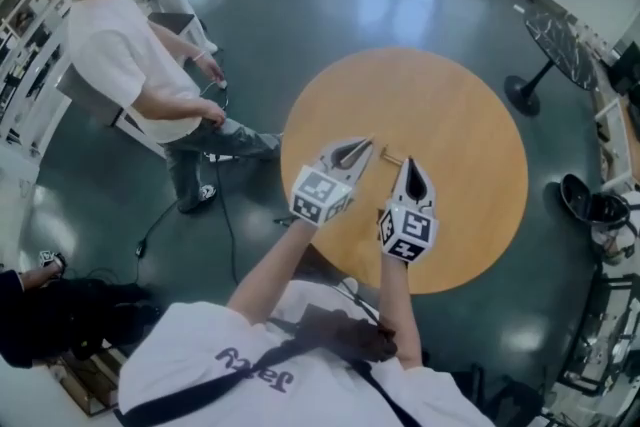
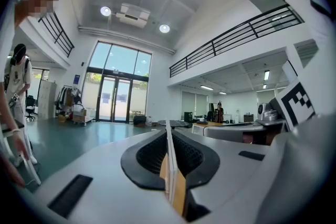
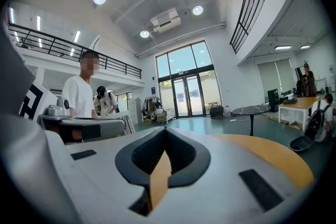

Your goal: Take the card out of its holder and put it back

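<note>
Both grippers hang side by side over the round wooden table, pointing away from me. My left gripper is shut on a thin white sheet. The sheet stands edge-on between the pads and looks like the card. My right gripper is shut with nothing between its pads; only tabletop shows below them. A small pale thing lies on the table between the two tips. It is too small to tell what it is. No card holder is recognisable in any view.
A person in a white shirt sits on a chair left of the table, with a cable trailing on the floor nearby. A black stand and a dark bin are to the right. Desks line the right wall.
</note>
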`<state>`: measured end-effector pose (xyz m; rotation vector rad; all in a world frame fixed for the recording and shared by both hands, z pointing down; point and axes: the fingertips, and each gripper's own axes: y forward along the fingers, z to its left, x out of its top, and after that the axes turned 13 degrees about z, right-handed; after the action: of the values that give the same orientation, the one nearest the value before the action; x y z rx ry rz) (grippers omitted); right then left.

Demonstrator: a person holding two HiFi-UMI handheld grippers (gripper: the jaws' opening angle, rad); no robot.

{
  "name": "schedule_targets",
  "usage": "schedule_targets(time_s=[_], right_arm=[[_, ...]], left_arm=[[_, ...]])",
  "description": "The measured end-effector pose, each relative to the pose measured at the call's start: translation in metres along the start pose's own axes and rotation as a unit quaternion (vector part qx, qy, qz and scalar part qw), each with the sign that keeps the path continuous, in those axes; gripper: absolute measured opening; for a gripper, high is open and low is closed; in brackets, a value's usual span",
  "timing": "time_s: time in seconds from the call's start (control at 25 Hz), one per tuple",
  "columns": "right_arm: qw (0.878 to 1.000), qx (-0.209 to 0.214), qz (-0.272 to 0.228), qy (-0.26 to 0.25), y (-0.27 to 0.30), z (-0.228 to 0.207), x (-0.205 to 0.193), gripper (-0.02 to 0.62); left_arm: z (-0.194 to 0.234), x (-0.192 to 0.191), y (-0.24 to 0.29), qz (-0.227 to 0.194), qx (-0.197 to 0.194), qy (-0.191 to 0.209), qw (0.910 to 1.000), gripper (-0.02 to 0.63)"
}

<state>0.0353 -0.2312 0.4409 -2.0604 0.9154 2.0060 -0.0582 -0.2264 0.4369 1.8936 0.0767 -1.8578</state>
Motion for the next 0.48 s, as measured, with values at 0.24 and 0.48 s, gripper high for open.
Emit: schedule_targets(time_s=[0.24,0.48], right_arm=[[1.0,0.0,-0.001,0.012,0.013,-0.006,0.002,0.014],[1.0,-0.006,0.001,0.014,0.026,-0.014,0.005,0.014]], left_arm=[[0.015,-0.002,0.009,0.005,-0.009,0.011,0.9999,0.028],[0.025,0.005,0.025,0.004,-0.026,0.022,0.9994,0.028]])
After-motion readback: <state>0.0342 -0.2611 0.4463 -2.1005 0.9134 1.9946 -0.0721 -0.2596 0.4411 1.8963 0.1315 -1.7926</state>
